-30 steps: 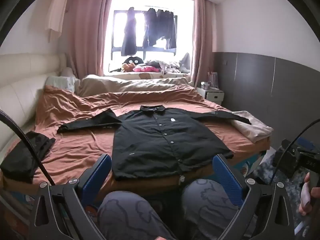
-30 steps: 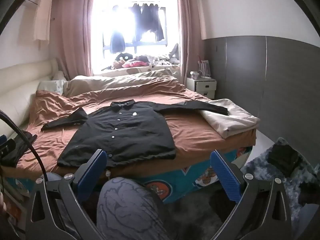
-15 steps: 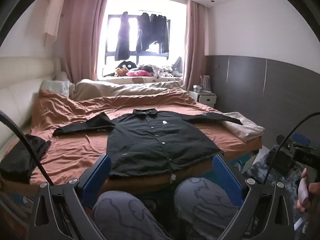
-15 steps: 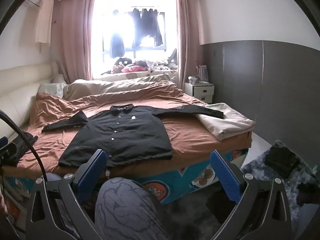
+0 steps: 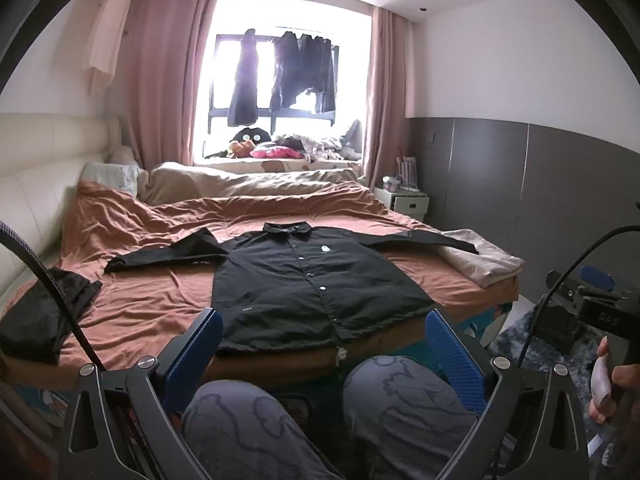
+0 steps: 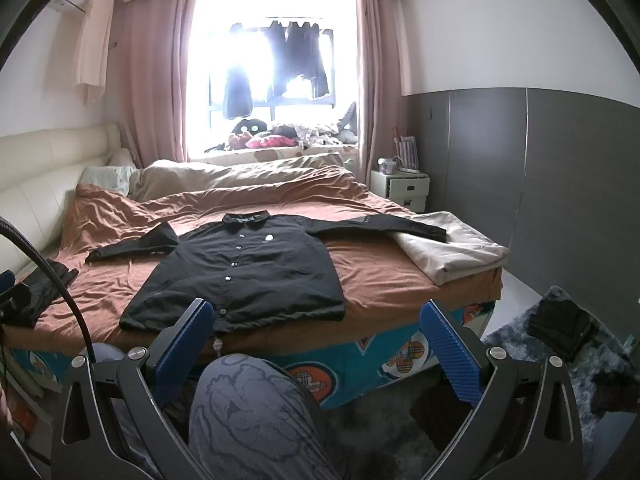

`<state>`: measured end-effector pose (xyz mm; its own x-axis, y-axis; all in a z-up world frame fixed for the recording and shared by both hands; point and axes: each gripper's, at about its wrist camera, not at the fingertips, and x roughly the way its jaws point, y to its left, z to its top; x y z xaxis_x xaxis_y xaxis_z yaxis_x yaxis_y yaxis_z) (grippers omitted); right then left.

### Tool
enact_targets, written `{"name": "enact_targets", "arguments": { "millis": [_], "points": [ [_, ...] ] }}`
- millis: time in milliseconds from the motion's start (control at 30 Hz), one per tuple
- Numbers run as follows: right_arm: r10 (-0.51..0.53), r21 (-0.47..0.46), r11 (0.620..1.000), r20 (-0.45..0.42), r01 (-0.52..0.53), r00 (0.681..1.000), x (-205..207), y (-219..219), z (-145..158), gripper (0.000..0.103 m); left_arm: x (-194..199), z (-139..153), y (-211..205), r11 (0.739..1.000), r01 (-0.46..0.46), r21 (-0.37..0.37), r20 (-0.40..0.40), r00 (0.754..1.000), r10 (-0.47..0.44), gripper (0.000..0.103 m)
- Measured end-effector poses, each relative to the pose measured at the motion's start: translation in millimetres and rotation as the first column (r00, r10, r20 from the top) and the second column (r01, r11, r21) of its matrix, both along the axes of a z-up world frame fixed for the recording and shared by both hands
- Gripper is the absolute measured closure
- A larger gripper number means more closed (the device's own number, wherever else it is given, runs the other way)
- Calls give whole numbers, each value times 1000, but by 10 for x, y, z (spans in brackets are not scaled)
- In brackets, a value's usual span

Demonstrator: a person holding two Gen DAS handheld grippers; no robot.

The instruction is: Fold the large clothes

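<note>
Nearest the lens, left tongs spread wide, blue pads far apart, gripping nothing and touching nothing, held above patterned grey trouser knees. Right tongs likewise gaping wide and empty, poised over one knee, blue pads clear of all fabric. Just beyond, at the near edge of the bed, a large black button-up shirt laid flat and face up on the rust-coloured cover, hem toward the tongs, collar away, both sleeves stretched out sideways. At the right sleeve's end, a folded beige blanket under the cuff. On the bed's left edge, a dark crumpled garment. On the floor to the right, a grey shaggy rug with dark folded cloth on it. Farther back, a white nightstand by the grey wall panel. Farthest, pink curtains framing a bright window hung with dark clothes.
</note>
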<state>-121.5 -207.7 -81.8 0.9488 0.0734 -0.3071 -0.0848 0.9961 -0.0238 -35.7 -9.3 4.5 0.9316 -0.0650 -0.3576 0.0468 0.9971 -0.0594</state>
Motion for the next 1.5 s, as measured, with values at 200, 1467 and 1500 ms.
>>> {"name": "enact_targets", "arguments": {
  "millis": [200, 1467, 1500],
  "points": [
    [0, -4, 1000, 3, 0, 1000, -14, 28, -3, 0, -16, 1, -10, 1000, 0, 1, 4, 1000, 0, 1],
    [11, -25, 1000, 20, -10, 1000, -67, 92, -7, 0, -99, -16, -16, 1000, 8, -1, 13, 1000, -8, 1],
    [13, -22, 1000, 20, -12, 1000, -73, 92, -11, 0, -105, -14, -10, 1000, 6, 0, 14, 1000, -6, 1]
  ]
}}
